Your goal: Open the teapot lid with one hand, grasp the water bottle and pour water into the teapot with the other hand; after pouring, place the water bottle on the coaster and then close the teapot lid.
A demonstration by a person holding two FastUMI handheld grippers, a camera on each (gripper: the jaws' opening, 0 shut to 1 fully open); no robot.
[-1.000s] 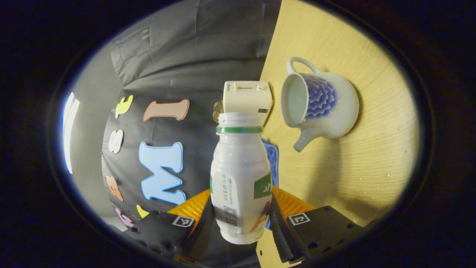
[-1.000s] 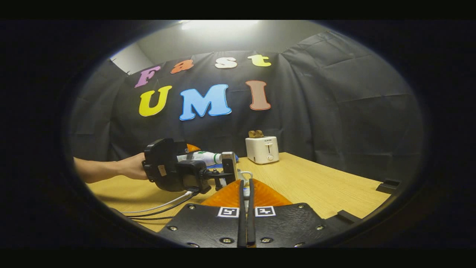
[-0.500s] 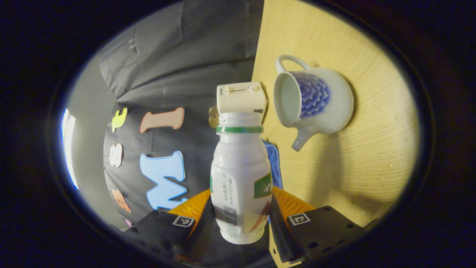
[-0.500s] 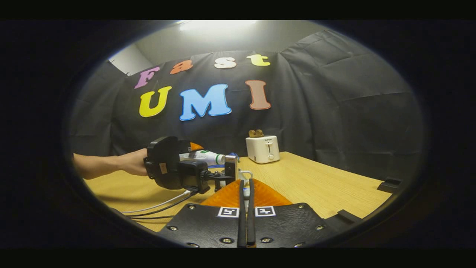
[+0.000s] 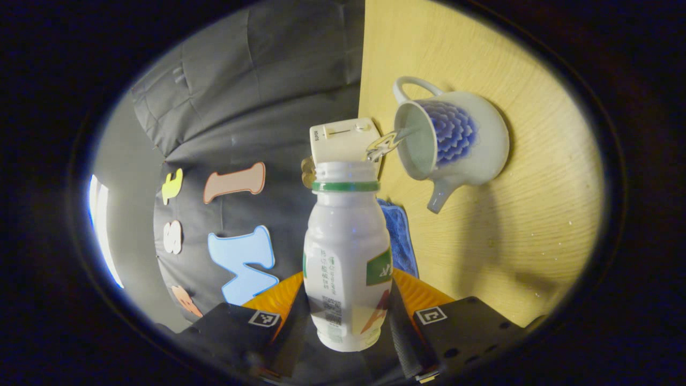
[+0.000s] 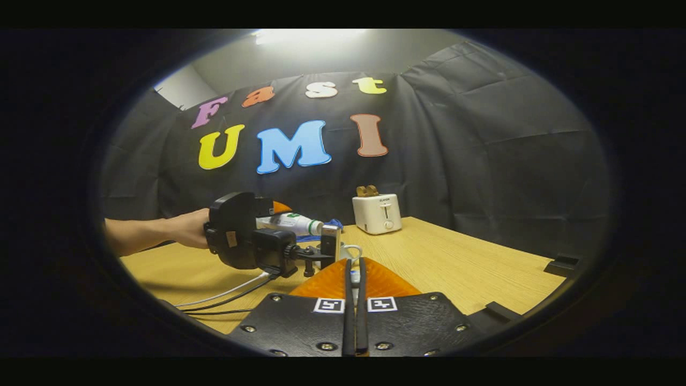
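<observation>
Water [image 5: 387, 143] had begun running from the bottle [image 5: 345, 252] clamped in my left gripper [image 5: 347, 327] into the teapot [image 5: 450, 139] at 1 o'clock, my right gripper [image 6: 353, 284] pressed together.

Water bottle [image 5: 345, 252] lying sideways between the left gripper [image 5: 345, 321] fingers, its mouth just beside the open teapot [image 5: 455, 142] — water [image 5: 383, 147] crossing into it — toaster [image 5: 343, 140] standing behind on the table [image 5: 525, 214].

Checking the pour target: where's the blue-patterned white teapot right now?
In the left gripper view, the blue-patterned white teapot sits on the wooden table, upper right, beside the white toaster.
</observation>
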